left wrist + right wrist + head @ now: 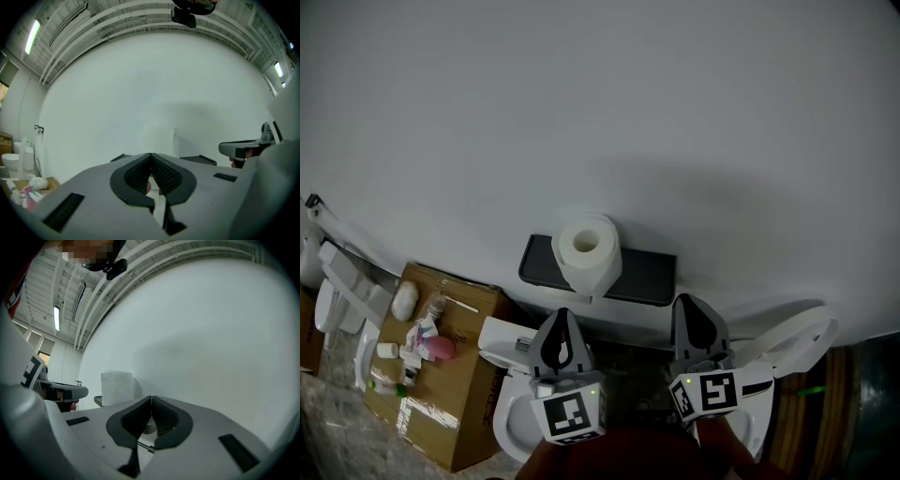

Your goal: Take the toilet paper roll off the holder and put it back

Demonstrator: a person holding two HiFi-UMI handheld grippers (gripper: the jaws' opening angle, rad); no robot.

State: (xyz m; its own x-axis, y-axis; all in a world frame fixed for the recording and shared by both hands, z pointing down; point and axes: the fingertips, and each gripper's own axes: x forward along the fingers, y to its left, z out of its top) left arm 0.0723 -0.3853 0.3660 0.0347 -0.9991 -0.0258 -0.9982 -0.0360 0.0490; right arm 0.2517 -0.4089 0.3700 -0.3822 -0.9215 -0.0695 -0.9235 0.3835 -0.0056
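off to the left a cardboard box (441, 394) sits low against the wall (675, 112). the left gripper (562, 323), jaws pressed together and empty, hangs short of the holder's (642, 277) front edge. the toilet paper roll (589, 248) stands upright on its left end and the right stretch is bare. the right gripper (689, 309), likewise closed on nothing, faces that stretch.

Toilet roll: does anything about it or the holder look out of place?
Only mildly: the roll stands on end atop the black holder, toward its left end, rather than hanging from it. Nothing looks torn or spilled.
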